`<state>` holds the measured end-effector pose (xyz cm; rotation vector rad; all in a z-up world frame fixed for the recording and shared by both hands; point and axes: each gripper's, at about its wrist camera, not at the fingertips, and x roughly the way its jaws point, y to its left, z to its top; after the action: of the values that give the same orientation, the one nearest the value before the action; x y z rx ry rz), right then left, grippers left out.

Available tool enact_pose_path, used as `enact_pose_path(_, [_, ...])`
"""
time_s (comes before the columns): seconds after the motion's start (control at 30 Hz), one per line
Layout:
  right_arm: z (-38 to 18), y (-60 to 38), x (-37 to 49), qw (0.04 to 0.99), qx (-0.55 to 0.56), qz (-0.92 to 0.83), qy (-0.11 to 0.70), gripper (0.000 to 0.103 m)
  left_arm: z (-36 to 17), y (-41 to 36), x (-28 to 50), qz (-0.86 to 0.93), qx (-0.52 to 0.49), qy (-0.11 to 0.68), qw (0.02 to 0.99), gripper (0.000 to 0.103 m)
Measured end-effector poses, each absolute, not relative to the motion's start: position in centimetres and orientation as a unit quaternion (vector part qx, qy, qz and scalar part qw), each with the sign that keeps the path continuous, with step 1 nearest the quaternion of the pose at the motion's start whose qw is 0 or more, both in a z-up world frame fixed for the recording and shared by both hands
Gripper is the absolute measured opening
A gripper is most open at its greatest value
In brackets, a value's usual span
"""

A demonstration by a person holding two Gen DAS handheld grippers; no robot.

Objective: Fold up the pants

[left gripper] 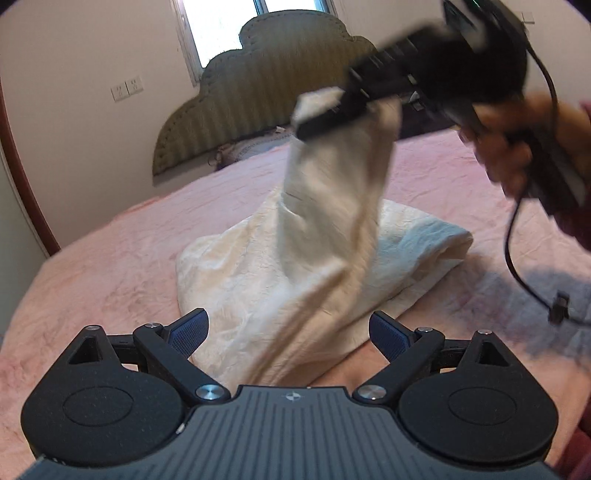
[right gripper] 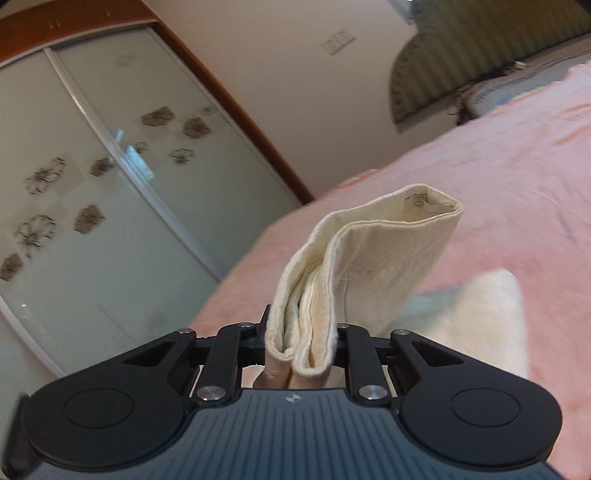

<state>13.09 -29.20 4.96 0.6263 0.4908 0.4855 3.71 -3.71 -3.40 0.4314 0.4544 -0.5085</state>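
**Pants lifted at one end, left jaws wide**

We note the left gripper [left gripper: 289, 332] low over the pink bedspread [left gripper: 110, 266], its jaws spread wide with nothing pinched; the near edge of the cream pants [left gripper: 295, 266] lies between them. To the right, our right gripper [left gripper: 332, 110] is clamped on a bunched pant end [right gripper: 354, 266], raised above the bed. The rest stays heaped on the bedspread.

Pink bed [left gripper: 110, 266] filling room; striped olive headboard [left gripper: 266, 85] leaning against cream wall [left gripper: 74, 55]; window [left gripper: 221, 26] glowing behind; frosted flowered wardrobe doors [right gripper: 110, 184] standing alongside.
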Motion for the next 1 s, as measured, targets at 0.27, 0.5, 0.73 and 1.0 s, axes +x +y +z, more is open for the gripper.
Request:
enact_pose_path(0.27, [8.7,-27.0,15.6,0.888,0.300,0.279,0.207,0.018,-4.6,-2.6,6.4,-0.137,0.131,0.242,0.952,0.096])
enact_pose_path(0.5, [10.0,-25.4,16.6,0.881,0.300,0.307,0.198,0.018,-4.8,-0.4,9.3,-0.066,0.048,0.321,0.944,0.094])
enact_pose_path(0.73, [9.0,-26.7,16.6,0.877,0.318,0.300,0.200,0.018,-5.3,4.9,8.2,-0.021,0.030,0.353,0.935,0.096])
enact_pose_path(1.0, [2.2,-30.7,14.2,0.868,0.378,0.226,0.230,0.018,-5.2,1.5,7.2,-0.059,0.119,0.323,0.937,0.082])
